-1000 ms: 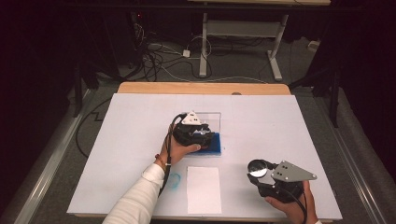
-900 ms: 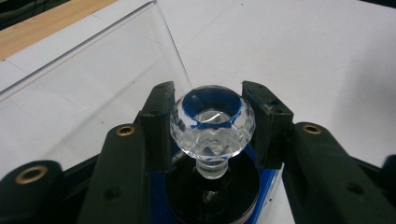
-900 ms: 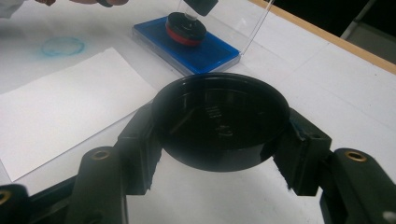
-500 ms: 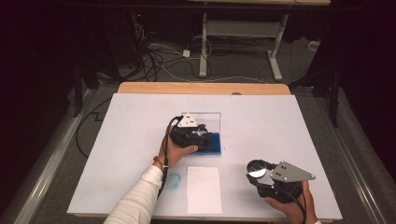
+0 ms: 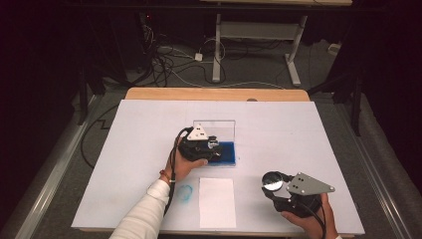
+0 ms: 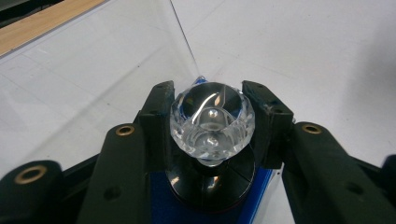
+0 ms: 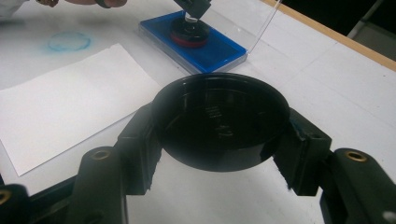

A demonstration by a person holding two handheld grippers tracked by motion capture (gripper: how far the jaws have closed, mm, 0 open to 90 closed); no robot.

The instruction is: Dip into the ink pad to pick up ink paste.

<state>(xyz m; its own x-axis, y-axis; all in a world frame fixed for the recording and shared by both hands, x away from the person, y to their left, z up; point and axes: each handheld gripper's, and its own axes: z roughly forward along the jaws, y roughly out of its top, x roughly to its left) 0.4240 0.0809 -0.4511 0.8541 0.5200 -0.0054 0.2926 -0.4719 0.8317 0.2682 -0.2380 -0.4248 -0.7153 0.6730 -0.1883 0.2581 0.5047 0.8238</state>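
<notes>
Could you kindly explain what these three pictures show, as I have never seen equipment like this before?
No robot is at work here: a person holds a hand-held two-jaw gripper in each hand at a white table. One picture comes from a fixed camera above the table. The other two come from cameras riding on the grippers, looking along their black jaws.

From above, the left gripper reaches into an open blue ink pad with a clear lid standing upright. Its own camera shows its jaws closed on the faceted clear knob of a stamp.

The right gripper, near the front right, is closed on a round black cap.

A white sheet of paper lies at the front, and a faint blue ring mark is left of it.
</notes>
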